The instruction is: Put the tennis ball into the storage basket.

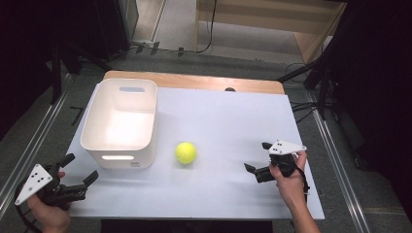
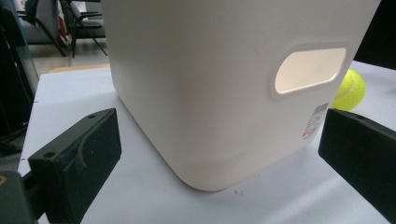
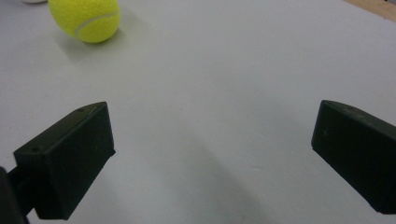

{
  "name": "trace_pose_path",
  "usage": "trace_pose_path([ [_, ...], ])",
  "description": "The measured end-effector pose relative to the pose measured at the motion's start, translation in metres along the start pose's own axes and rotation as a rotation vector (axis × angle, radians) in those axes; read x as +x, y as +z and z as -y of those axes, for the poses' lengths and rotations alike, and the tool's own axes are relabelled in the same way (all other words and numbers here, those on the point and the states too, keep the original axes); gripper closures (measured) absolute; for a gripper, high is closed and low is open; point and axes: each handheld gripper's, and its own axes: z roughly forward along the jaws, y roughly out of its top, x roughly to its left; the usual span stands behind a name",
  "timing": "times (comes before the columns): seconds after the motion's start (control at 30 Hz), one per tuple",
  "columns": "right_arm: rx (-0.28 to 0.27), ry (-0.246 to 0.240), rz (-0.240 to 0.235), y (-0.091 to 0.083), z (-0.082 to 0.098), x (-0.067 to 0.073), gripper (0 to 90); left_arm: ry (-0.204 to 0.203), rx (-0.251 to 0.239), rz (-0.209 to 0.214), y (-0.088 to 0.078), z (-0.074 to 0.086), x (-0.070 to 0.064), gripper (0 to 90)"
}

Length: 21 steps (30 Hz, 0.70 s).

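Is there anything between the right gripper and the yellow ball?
No. Between the right gripper and the tennis ball there is just bare white table. The high view and the right gripper view both show that.

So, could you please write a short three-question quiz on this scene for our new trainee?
1. True or false: the tennis ball lies inside the white bin.
2. Which gripper is nearer the bin: A) left gripper B) right gripper?
3. Fill in: both grippers' jaws are ____.

Key: 1 false, the ball rests on the white table beside the bin; 2 A; 3 open, holding nothing.
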Motion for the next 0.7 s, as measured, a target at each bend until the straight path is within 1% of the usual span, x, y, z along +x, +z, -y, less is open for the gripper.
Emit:
trace_pose_path([
  [0.2, 0.01, -0.007, -0.009, 0.005, -0.007, 0.001, 0.0, 0.0, 0.001, 0.0, 0.0, 0.0, 0.0, 0.0],
  [0.23, 0.009, -0.017, -0.011, 0.006, -0.008, 0.001, 0.0, 0.001, 0.001, 0.0, 0.0, 0.0, 0.0, 0.0],
  [0.47, 0.026, -0.037, -0.022, 0.013, -0.018, 0.005, 0.0, 0.001, 0.001, 0.001, 0.0, 0.0, 0.0, 0.0],
  [0.53, 0.03, -0.031, -0.022, 0.014, -0.019, 0.005, 0.0, 0.001, 0.001, 0.001, 0.0, 0.0, 0.0, 0.0],
  [0.7, 0.047, -0.042, -0.036, 0.021, -0.027, 0.008, 0.0, 0.001, 0.002, 0.002, 0.0, 0.0, 0.0, 0.0],
])
